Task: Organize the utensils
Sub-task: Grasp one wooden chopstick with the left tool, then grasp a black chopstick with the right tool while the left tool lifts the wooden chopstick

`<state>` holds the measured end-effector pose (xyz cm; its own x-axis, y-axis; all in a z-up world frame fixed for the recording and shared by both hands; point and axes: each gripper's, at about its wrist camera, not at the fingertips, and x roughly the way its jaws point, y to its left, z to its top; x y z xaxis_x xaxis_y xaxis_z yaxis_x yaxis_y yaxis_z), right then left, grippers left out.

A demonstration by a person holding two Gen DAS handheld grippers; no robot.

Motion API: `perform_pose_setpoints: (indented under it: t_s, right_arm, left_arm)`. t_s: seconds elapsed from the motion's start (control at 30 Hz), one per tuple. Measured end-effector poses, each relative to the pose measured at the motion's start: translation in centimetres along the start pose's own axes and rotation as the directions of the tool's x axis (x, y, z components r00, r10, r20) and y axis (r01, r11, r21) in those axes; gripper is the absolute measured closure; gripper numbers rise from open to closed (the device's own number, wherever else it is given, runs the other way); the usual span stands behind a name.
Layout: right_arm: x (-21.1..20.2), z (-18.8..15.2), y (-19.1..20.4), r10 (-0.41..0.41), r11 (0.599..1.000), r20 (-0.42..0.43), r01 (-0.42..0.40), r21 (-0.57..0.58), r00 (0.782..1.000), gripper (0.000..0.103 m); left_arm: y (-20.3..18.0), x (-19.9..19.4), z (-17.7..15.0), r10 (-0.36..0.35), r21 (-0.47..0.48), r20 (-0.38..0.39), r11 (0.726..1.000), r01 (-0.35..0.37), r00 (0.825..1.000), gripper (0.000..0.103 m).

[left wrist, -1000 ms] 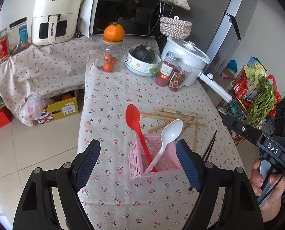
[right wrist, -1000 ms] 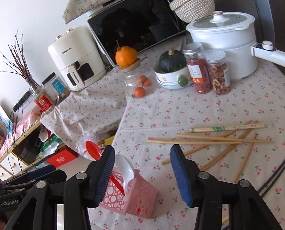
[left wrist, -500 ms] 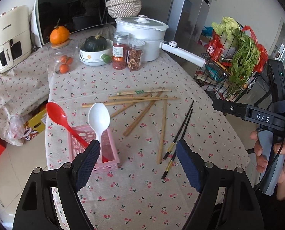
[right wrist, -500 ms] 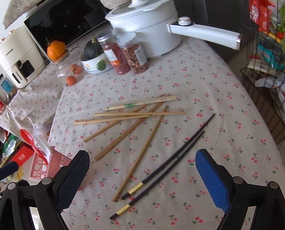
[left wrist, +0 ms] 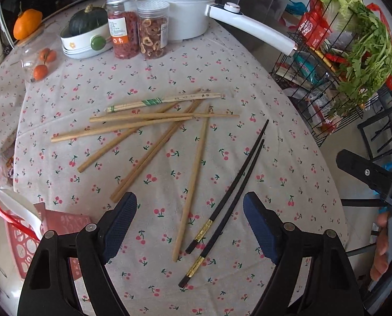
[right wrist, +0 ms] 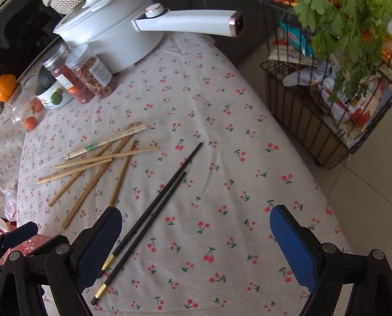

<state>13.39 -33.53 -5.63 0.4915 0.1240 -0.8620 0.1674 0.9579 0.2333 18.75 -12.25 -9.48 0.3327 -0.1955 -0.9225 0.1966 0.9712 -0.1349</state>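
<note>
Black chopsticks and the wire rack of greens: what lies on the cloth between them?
Nothing: in the right wrist view only bare cherry-print tablecloth separates the black chopsticks from the wire rack.

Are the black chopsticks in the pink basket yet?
Out. The black chopsticks lie flat on the tablecloth, apart from the pink basket.

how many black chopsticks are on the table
2. The black chopsticks lie side by side on the cherry-print tablecloth, to the right of the wooden chopsticks, gold-banded ends toward the cameras. None seem hidden.
</note>
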Motion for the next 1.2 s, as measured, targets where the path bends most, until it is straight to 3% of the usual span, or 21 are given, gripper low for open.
perform_pose_setpoints:
  t_s: [0.2,0.27,0.33,0.4,0.6,0.7,0.9,1.2]
  right_arm:
    - [1.4,1.1,-0.4,-0.039,0.999,-0.016,0.039,-0.033,0.999,0.008]
    - [2.1,1.5,-0.7,-0.053,0.998,-0.029,0.053,-0.023,0.998,0.008]
    - [3.0,1.9,-1.0,-0.056,0.998,-0.05,0.056,-0.008,0.997,0.008]
    - [3.7,2.2,-1.4,-0.048,0.999,-0.066,0.049,0.003,0.997,0.008]
    - [5.5,2.3,-2.1,-0.038,0.999,-0.12,0.042,0.035,0.992,0.008]
    - [5.8,2.4,-2.2,-0.033,0.998,-0.127,0.039,0.04,0.991,0.008]
    - [6.4,2.5,-2.4,-0.032,0.997,-0.138,0.041,0.059,0.99,0.008]
    - [7.0,2.3,-0.9,-0.037,0.999,-0.152,0.042,0.032,0.988,0.008]
  left_arm:
    - [0.4,3.5,2.3,-0.038,-0.03,-0.033,0.999,0.037,0.999,0.024]
    - [0.3,4.5,3.2,-0.073,-0.038,-0.033,0.997,0.072,0.997,0.035]
    - [-0.1,6.0,4.1,-0.107,-0.029,-0.054,0.994,0.105,0.993,0.067]
    - [-0.9,7.3,4.9,-0.089,-0.002,-0.064,0.996,0.089,0.994,0.075]
    - [-2.3,10.5,6.8,-0.022,0.036,-0.074,0.999,0.024,0.997,0.076]
    - [-2.5,11.4,7.1,0.03,0.077,-0.064,0.997,-0.025,0.997,0.095]
    - [-2.1,10.9,6.5,0.039,0.088,-0.055,0.996,-0.034,0.998,0.097]
    - [-2.0,2.9,3.7,-0.01,0.151,0.046,0.989,0.003,0.999,0.097]
